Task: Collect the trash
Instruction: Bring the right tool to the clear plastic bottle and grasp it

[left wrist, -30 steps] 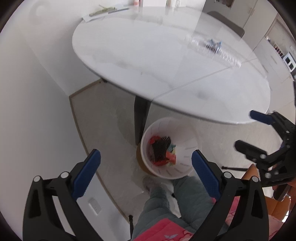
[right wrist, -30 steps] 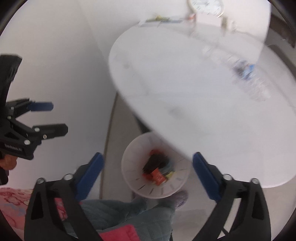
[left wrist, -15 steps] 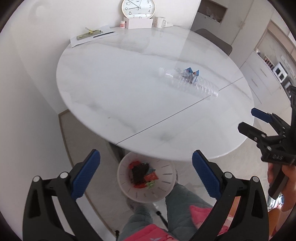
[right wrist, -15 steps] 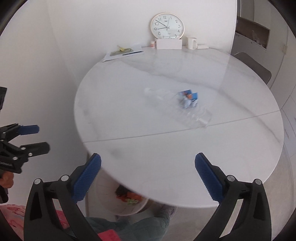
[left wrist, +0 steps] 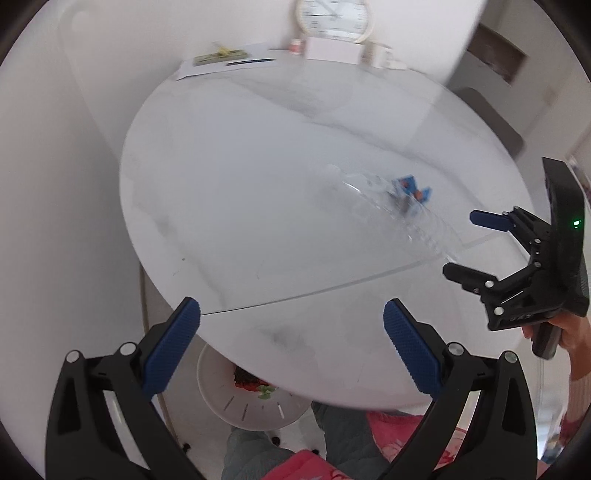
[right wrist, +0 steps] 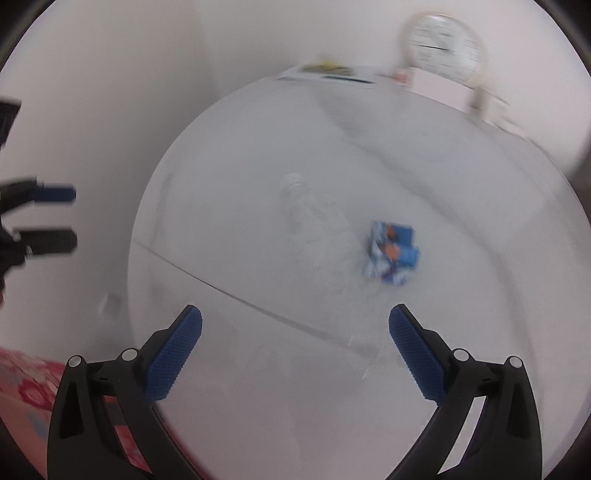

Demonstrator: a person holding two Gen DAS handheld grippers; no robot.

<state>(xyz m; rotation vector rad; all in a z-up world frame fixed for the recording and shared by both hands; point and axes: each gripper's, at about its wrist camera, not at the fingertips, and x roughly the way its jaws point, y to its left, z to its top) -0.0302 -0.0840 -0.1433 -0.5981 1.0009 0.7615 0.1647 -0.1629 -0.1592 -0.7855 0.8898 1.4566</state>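
On the table (left wrist: pixel 229 192), plastic bottle (right wrist: pixel 332 243) ahead of both spread, empty jaws.

Home dining area; round white marble table (left wrist: pixel 258 177) against a plain wall; wall clock (left wrist: pixel 332 14) propped at its far edge beside a mug (left wrist: pixel 380 55) and papers (left wrist: pixel 225 61); slotted waste bin (left wrist: pixel 255 398) on tiled floor under the near edge.
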